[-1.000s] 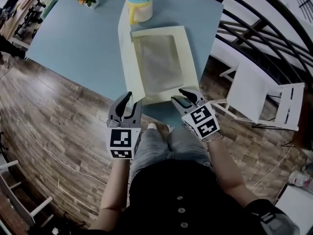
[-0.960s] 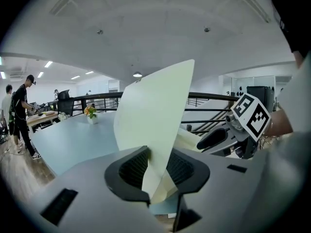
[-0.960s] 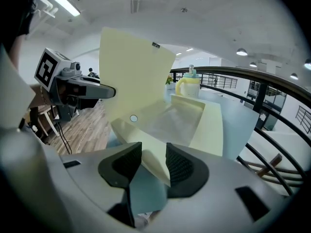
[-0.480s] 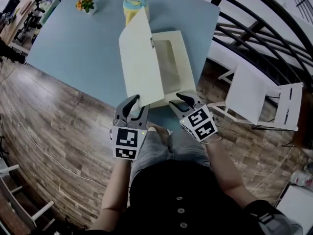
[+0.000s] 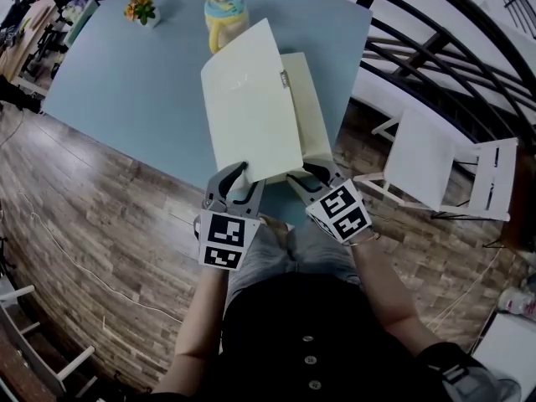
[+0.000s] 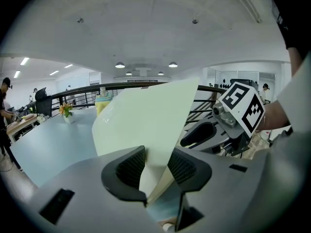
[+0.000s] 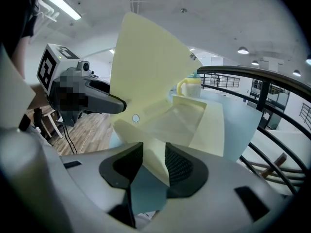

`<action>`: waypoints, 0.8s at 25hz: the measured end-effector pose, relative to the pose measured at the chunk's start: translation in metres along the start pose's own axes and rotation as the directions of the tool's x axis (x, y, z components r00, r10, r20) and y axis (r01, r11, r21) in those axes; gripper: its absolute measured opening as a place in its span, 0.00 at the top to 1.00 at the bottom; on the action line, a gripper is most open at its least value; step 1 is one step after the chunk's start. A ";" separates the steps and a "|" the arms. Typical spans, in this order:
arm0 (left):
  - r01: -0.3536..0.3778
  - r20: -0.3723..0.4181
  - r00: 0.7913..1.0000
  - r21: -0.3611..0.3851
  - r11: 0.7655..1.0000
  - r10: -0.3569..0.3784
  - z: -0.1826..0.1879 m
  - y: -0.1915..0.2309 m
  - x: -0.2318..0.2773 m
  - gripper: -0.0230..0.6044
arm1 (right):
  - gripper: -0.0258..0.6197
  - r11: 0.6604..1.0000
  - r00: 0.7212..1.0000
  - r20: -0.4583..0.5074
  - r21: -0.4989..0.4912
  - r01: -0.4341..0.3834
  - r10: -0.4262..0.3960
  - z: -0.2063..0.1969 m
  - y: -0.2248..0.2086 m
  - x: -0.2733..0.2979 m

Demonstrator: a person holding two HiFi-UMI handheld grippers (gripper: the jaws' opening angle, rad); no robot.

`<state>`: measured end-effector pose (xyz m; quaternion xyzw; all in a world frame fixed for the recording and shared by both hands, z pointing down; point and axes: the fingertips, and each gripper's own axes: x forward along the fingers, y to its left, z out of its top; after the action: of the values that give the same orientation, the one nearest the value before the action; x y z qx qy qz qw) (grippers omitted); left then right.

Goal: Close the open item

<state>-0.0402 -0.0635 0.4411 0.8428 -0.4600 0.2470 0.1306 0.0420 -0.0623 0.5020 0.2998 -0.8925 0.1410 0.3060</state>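
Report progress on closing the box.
Done: the lid is up off the table, tilted partway over the base. In hand: the lid's near edge sits inside the left claw, whose jaws have just been opening; the base's corner sits inside the right claw, whose jaws have just been closing. Neither looks clamped. Left: lay the lid flat on the base.

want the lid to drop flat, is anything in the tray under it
Nothing visible lies in the tray; its recess looks bare under the lid. Only the right gripper, whose jaws have just been closing astride the tray's near corner, sits at the edge where the lid would land.
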 end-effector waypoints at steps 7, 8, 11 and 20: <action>0.028 -0.048 0.999 0.071 0.997 -0.025 -0.004 -0.012 0.012 0.71 | 0.75 1.000 1.000 0.010 -0.008 0.004 -0.004 0.001 -0.001 0.000; 0.033 -0.052 0.998 0.080 0.996 -0.028 -0.005 -0.013 0.014 0.71 | 0.75 1.000 1.000 0.016 -0.014 0.005 -0.005 0.002 -0.001 -0.001; 0.048 -0.063 0.997 0.103 0.993 -0.042 -0.006 -0.019 0.019 0.70 | 0.80 0.999 0.999 0.034 -0.036 0.008 -0.007 0.004 -0.001 -0.005; 0.086 -0.091 0.993 0.141 0.986 -0.074 -0.008 -0.029 0.028 0.69 | 0.84 0.999 0.998 0.045 0.031 0.041 -0.042 0.001 -0.016 -0.012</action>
<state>-0.0055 -0.0636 0.4629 0.8566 -0.4006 0.3100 0.0985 0.0592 -0.0696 0.4944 0.3259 -0.8907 0.1409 0.2837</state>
